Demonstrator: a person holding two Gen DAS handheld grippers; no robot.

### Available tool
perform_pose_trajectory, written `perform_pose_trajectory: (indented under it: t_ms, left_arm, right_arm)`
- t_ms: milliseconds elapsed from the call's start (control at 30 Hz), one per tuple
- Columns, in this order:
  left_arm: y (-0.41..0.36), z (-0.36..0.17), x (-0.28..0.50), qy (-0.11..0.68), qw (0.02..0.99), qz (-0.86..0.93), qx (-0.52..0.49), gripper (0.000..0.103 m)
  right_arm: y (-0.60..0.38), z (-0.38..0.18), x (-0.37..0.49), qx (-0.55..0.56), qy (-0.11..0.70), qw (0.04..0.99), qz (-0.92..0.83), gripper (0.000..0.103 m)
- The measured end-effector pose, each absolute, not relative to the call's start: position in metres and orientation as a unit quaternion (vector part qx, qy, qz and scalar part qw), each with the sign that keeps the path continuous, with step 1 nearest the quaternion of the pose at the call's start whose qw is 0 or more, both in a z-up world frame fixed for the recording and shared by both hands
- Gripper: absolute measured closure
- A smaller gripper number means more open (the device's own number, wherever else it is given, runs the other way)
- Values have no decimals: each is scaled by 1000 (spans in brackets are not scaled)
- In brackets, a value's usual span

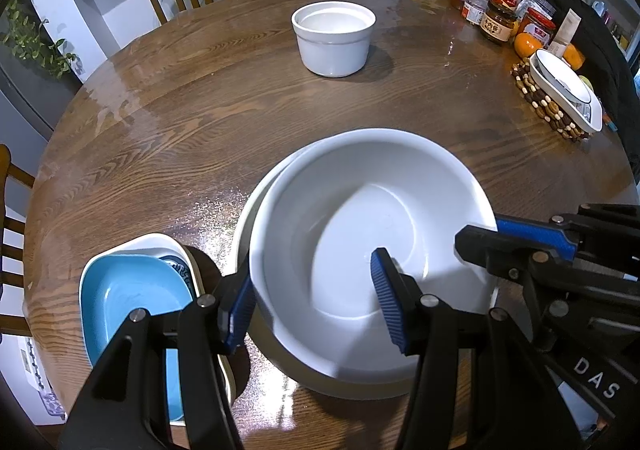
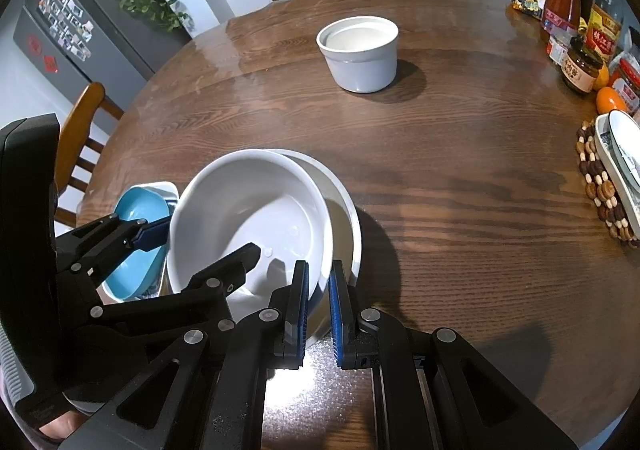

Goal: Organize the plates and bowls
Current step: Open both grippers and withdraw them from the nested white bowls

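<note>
Near the front edge of the round brown wooden table (image 1: 168, 138), I had the large white ceramic bowl (image 1: 360, 234) sitting tilted inside a second, wider white bowl (image 2: 344, 206), of which only a rim crescent showed. My left gripper (image 1: 316, 302) stood wide, one blue pad outside the bowl's wall and the other inside, though I could not make out whether either pad touched it. My right gripper (image 2: 319, 304) was narrowed on the bowls' rims at the opposite side; which rim lay between the pads was hidden, so I cannot say what it held. Just left of the bowls lay a light blue squarish dish (image 1: 132, 294) nested in a white one, partly covered by my left fingers. A small white straight-sided ceramic pot (image 1: 334, 38) stood well apart toward the far side.
</note>
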State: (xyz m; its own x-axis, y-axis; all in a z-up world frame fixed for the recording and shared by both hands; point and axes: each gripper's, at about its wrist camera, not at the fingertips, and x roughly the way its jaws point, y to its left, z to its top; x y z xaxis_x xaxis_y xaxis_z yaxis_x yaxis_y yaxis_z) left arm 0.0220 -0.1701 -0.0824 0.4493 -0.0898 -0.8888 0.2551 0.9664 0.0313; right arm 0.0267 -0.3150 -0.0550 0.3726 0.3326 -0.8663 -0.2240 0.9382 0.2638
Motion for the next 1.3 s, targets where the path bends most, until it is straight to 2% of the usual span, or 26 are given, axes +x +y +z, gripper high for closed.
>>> perform_pose_trajectory:
  t_ms: [600,700,833,1200,1233,1300]
  left_arm:
    - [-168,-75,17,508,852,-101,79,42]
    - [-169,-74,17,506,853,-103,78,38]
    - [-173,-69,13,497,857,-106,86,23]
    - [-169,-63,12,488,863,-101,82,23]
    - [-169,-62,13,487,863,-101,82,23]
    - [-168,-62,12,487,864,-101,82,23]
  right_arm:
    - [-315,-49,21,54,529,831,163,93]
    - [-316,-47,21,56,527,833,159,93]
    - [-319,-43,20,64,524,834,159,92]
    - [-325,-37,19,71,519,839,148,92]
    - [-325,-37,20,71,519,839,146,91]
    - [-326,-36,19,72,519,839,143,76]
